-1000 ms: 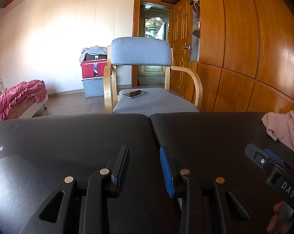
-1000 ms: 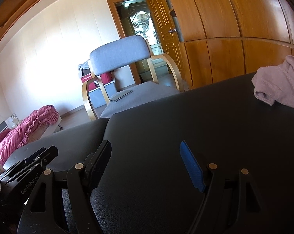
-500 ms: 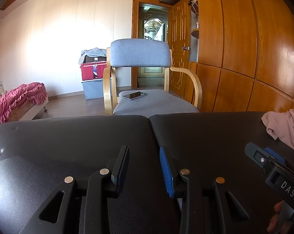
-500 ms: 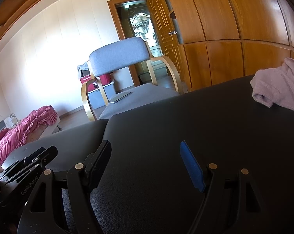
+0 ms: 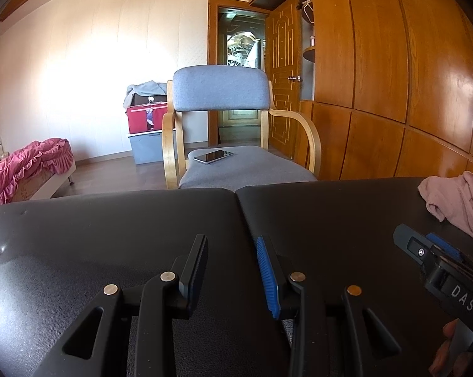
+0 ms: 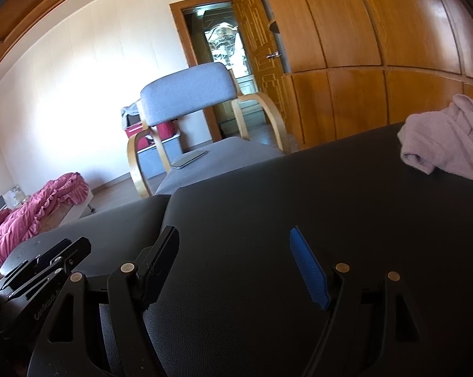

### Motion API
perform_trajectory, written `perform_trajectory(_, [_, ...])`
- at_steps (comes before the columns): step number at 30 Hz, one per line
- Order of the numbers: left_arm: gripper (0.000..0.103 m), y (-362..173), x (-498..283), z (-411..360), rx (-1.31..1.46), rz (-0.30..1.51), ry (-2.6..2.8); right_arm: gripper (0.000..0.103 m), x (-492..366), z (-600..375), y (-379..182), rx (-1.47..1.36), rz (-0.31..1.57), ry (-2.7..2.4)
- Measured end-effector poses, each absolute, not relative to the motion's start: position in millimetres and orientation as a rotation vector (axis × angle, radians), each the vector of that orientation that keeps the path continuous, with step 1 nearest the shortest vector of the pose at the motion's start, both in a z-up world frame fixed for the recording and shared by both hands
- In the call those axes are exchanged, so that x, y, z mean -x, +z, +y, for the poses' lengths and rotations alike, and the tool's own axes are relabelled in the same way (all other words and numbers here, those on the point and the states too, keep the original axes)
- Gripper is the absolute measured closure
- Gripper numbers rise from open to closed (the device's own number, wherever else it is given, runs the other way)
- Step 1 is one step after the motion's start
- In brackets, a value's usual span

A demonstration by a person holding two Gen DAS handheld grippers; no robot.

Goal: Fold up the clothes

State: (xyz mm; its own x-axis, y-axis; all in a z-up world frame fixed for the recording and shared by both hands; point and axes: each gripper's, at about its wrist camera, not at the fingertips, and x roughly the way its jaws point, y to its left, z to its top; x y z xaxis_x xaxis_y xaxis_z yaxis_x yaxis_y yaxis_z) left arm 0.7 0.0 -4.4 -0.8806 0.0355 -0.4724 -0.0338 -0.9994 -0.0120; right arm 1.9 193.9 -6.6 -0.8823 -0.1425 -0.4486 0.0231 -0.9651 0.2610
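Left tool (image 5: 231,251) narrowly parted, right tool (image 6: 234,245) spread wide, both empty above the black table (image 6: 299,194).

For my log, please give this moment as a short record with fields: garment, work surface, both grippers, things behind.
garment: pink garment, crumpled, unfolded, at the far right of the surface
surface: black padded table
left gripper: empty, jaws partly open, over the table
right gripper: empty, jaws wide open, short of the garment
behind: grey chair with a phone on its seat

Right hand-held gripper (image 6: 233,245) open above black table (image 6: 299,194); crumpled pink garment (image 6: 449,138) far right.
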Motion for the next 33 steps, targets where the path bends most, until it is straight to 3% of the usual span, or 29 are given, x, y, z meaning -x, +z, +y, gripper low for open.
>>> perform_trajectory(17, [0.070,-4,-11,13,0.642,0.106,2.984,0.024,-19,223,3,-0.709,-0.424,-3.079])
perform_trajectory(27, [0.070,-6,-10,13,0.647,0.110,2.988,0.023,-20,286,11,-0.715,-0.260,-3.285])
perform_trajectory(30, [0.070,-6,-10,15,0.649,0.125,2.988,0.017,-21,313,10,-0.733,-0.219,-3.380])
perform_trajectory(33, [0.070,-7,-10,16,0.652,0.133,2.989,0.017,-19,337,7,-0.799,-0.185,-3.459])
